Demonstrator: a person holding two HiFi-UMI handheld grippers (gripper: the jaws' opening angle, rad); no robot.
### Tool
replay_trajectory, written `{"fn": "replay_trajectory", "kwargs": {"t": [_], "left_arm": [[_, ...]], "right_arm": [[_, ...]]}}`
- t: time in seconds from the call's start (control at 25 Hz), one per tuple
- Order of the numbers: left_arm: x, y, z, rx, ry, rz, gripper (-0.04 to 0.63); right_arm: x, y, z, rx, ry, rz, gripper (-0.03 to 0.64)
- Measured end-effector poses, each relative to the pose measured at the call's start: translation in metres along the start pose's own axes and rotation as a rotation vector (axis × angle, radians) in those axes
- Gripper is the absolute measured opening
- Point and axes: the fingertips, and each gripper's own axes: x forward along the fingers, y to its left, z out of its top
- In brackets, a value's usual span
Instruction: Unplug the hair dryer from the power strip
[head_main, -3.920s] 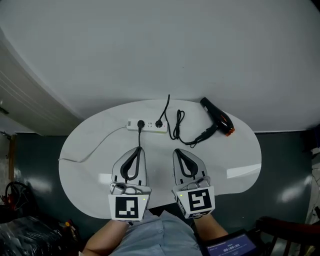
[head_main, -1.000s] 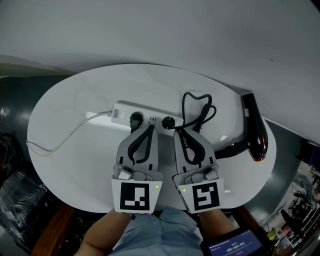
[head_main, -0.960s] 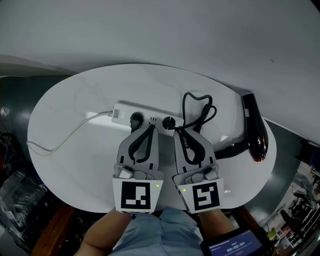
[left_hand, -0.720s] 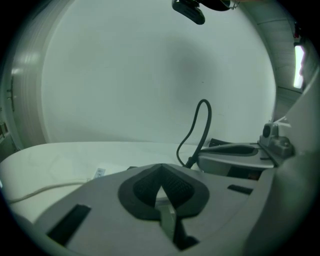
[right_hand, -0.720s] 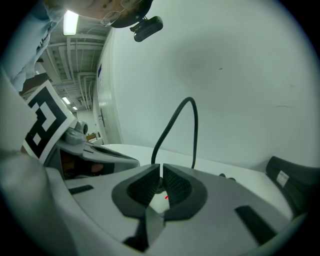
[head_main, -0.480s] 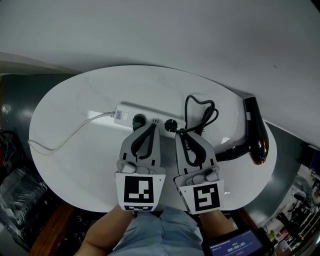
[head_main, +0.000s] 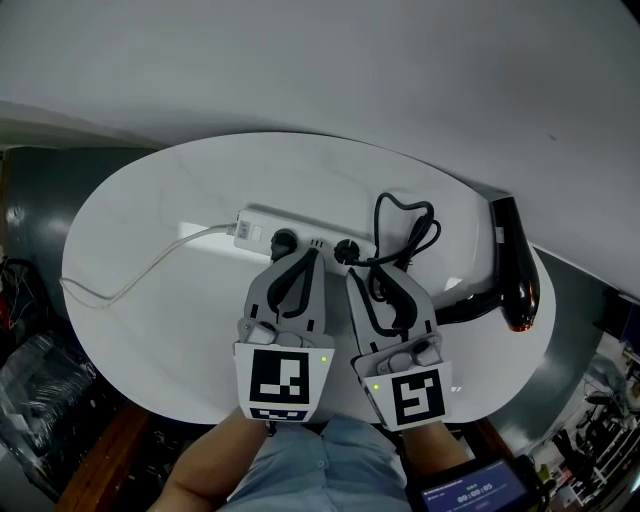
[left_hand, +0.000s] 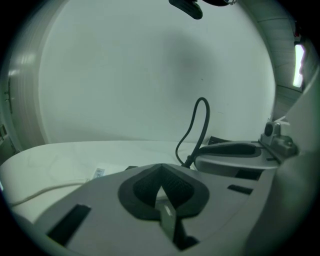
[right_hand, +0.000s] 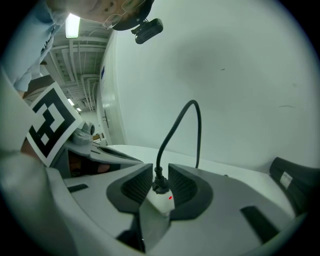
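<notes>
A white power strip (head_main: 258, 222) lies across the middle of the oval white table (head_main: 150, 210). The hair dryer's black plug (head_main: 347, 251) sits in it, and its cord (head_main: 405, 225) loops back to the black hair dryer (head_main: 514, 268) at the table's right edge. My right gripper (head_main: 353, 272) points at that plug. In the right gripper view the plug (right_hand: 159, 181) stands between the opening jaws of my right gripper (right_hand: 160, 192), whose pads stay just clear of it. My left gripper (head_main: 312, 250) is shut with nothing held, and its tips lie over the strip beside the plug. In its own view the left gripper (left_hand: 160, 181) shows its pads meeting.
A second black plug (head_main: 283, 240) sits in the strip further left. The strip's white cable (head_main: 140, 268) trails off to the left table edge. A white wall rises behind the table, dark floor with clutter surrounds it, and a small screen (head_main: 470, 495) is at the bottom right.
The right gripper's jaws have parted from shut and now straddle the hair dryer's plug. The left gripper has tipped slightly. Both hands stayed in place.
</notes>
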Motion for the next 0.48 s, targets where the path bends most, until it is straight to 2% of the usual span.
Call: {"fn": "replay_trajectory", "kwargs": {"t": [0.08,0.48], "left_arm": [[0.000,0.000,0.001,-0.001,-0.001,-0.002,-0.003],[-0.002,-0.002,0.004,-0.001,0.000,-0.005,-0.003]], "right_arm": [[0.002,0.002,0.002,-0.005,-0.012,0.008,0.100],[0.021,0.004,-0.004,-0.073,0.023,0.000,0.082]]}}
